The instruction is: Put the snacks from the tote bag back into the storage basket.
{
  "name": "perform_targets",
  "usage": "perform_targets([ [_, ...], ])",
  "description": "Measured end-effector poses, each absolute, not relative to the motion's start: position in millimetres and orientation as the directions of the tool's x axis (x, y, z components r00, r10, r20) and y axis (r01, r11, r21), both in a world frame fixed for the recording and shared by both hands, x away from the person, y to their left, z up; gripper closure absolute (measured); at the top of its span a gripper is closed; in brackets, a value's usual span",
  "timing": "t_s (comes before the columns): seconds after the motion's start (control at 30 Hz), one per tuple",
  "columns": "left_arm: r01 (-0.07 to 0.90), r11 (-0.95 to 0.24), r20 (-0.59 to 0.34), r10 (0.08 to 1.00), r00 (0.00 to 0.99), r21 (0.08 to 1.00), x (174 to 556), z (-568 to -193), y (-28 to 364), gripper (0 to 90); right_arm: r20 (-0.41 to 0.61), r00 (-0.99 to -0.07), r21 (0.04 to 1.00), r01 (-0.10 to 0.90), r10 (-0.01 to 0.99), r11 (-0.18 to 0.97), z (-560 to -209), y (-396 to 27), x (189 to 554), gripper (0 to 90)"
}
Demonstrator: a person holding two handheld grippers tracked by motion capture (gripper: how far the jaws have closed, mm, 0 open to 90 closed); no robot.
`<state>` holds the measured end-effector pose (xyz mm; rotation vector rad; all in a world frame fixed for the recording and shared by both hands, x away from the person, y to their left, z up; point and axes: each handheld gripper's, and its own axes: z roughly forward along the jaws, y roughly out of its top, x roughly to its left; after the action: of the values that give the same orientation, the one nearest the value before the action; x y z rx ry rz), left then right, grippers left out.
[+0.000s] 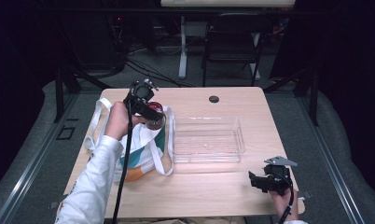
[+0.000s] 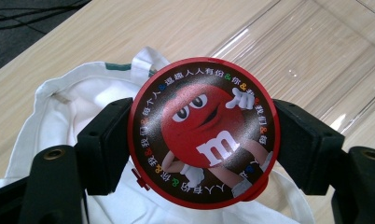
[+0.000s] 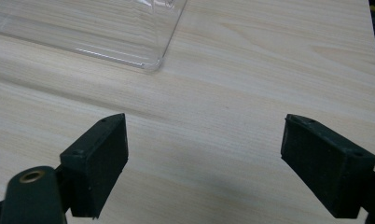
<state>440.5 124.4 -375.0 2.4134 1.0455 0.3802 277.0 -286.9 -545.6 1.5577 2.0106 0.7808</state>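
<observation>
Between the left gripper's (image 2: 202, 140) jaws, clamped by its rim above the white tote bag (image 2: 59, 116), sits the round red M&M's tin (image 2: 203, 133), best carried level into the clear plastic tray (image 1: 206, 140) (the right gripper (image 3: 204, 163) waits, jaws spread).

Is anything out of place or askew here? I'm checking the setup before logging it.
Nothing stands out. The left gripper squarely clamps the round red tin over the white tote bag; the clear tray sits upright and empty.
</observation>
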Motion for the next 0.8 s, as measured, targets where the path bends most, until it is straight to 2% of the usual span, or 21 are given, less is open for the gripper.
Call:
perform_targets([
  [0.8, 0.565, -0.638, 0.048, 0.684, 0.728, 0.523, 443.2, -370.7, 85.4, 25.9, -0.024, -0.246, 0.688, 0.699, 0.969, 0.194, -546.2, -286.9, 278.2, 14.2],
])
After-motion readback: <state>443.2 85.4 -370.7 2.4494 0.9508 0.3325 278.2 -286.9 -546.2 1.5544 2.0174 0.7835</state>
